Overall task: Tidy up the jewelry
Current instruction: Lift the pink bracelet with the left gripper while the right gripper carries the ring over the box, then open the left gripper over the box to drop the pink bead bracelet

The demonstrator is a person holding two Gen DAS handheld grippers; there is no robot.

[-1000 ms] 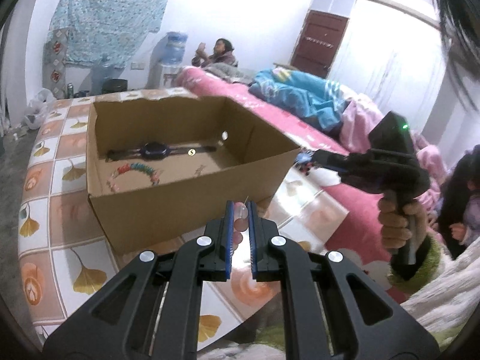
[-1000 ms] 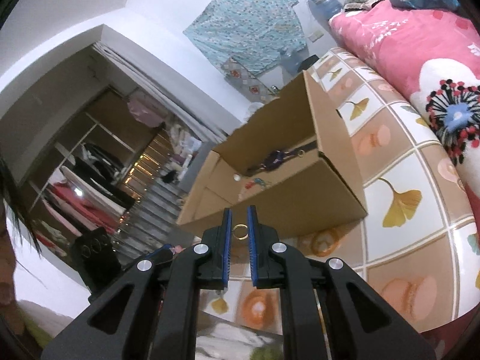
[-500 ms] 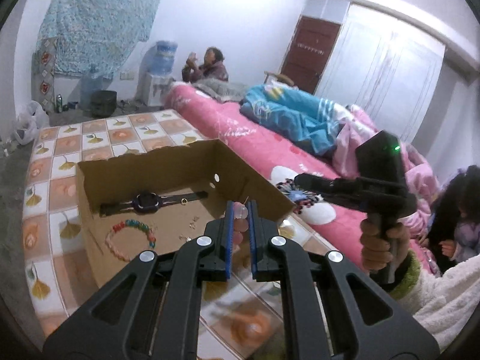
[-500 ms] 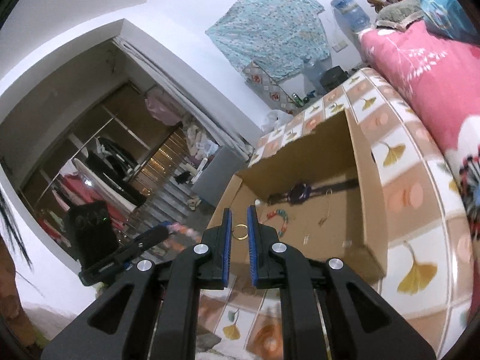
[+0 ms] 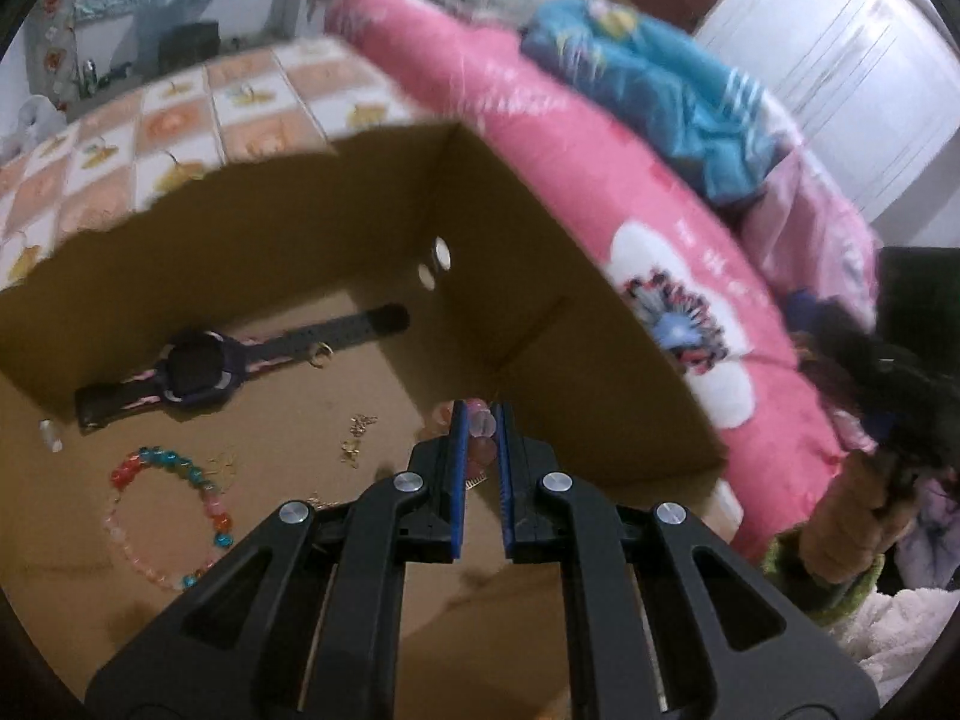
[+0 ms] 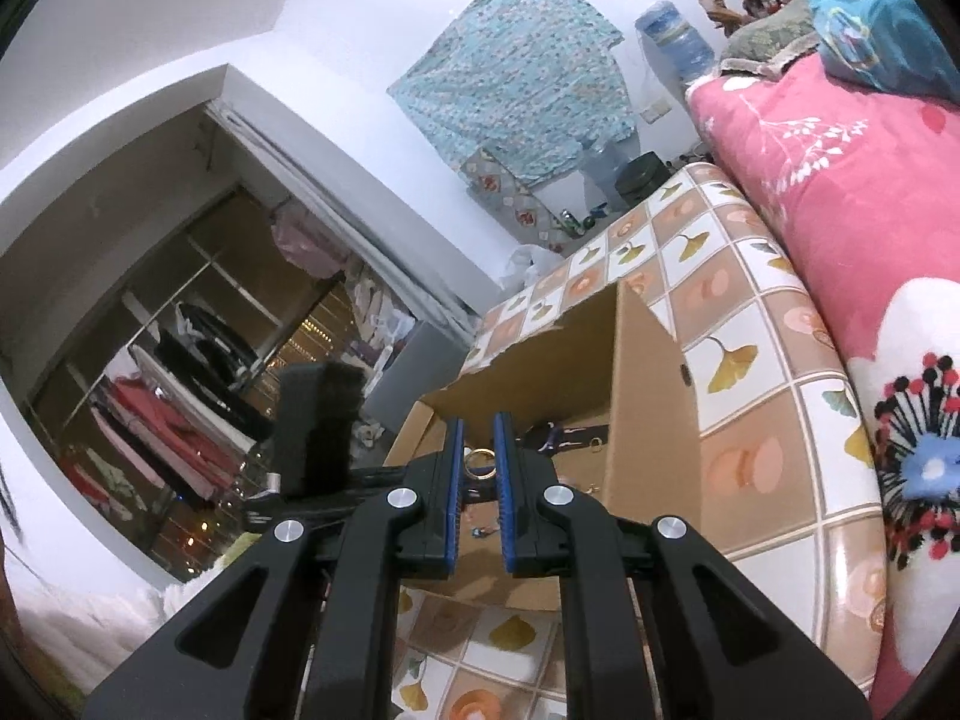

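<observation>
The left wrist view looks pretty much straight down into the open brown cardboard box [image 5: 540, 324], so it's the only one that shows the stash properly. A dark purple wristwatch with a black strap [image 5: 198, 375] lies along the far wall, a small gold ring [image 5: 322, 354] sits right by its strap, a bracelet of multicoloured glass beads [image 5: 165, 516] lies on the floor nearer the camera, and some tiny gold bits [image 5: 357, 435] are scattered in the middle. The left claw [image 5: 479, 429] is nearly closed, pinching a string of pale pink round beads [image 5: 480, 425] between its blue pads, and it hangs over the inside of the box near the right wall. Off to the right that view also catches a hand [image 5: 852, 516] in a fuzzy white sleeve, blurry.

The right wrist view is much lower and flatter. It sees the same box [image 6: 654, 420] from outside, sitting on the counter with the ginkgo-leaf tile pattern [image 6: 738, 324] next to a pink floral quilt [image 6: 840, 198]. Only a sliver of the watch shows over the rim. The right claw [image 6: 478, 459] is also narrow, clamped on a thin gold ring [image 6: 478, 461], and sits just short of the box's near edge. The body of the left tool [image 6: 315, 426] shows as a black block on its left. This view also gets the open wardrobe and a person sitting at the far end of the bed.
</observation>
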